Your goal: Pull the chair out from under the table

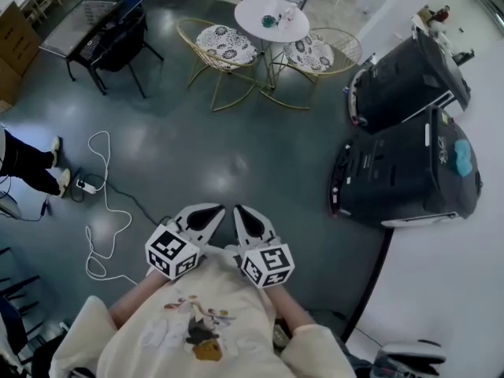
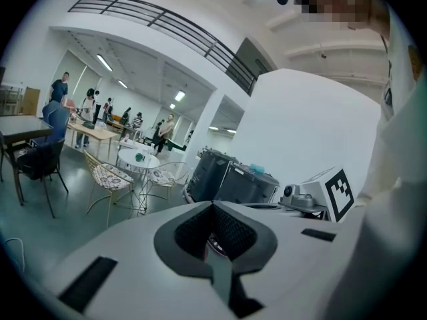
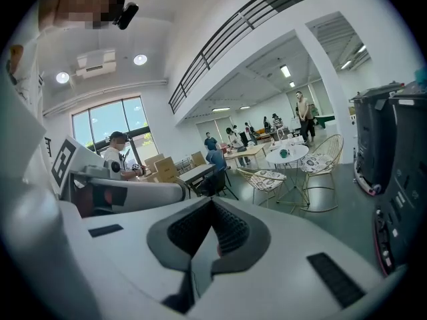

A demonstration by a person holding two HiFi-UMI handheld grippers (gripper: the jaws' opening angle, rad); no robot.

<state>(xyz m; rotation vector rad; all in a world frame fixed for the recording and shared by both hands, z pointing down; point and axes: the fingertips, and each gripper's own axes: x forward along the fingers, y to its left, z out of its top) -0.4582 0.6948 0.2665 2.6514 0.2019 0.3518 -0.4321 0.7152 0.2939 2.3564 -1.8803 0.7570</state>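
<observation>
**Head view.** The left claw (image 1: pixel 203 215) and the right claw (image 1: pixel 246 219) are held side by side before the person's chest, above the dark floor (image 1: pixel 197 148). Well apart from them, a round white counter (image 1: pixel 253 12) stands with a first chair (image 1: pixel 224 46) and a second chair (image 1: pixel 315 52) drawn close against it.

**Left gripper view.** The claw is closed, tips meeting, with nothing between them.

**Right gripper view.** The claw is likewise closed and empty. The counter and chairs lie far ahead.

No readable words, brands or numbers. The cube (image 1: pixel 172 252) on the left gripper (image 1: pixel 211 211) and that on the right gripper (image 1: pixel 239 211) show only black-and-white squares.
</observation>
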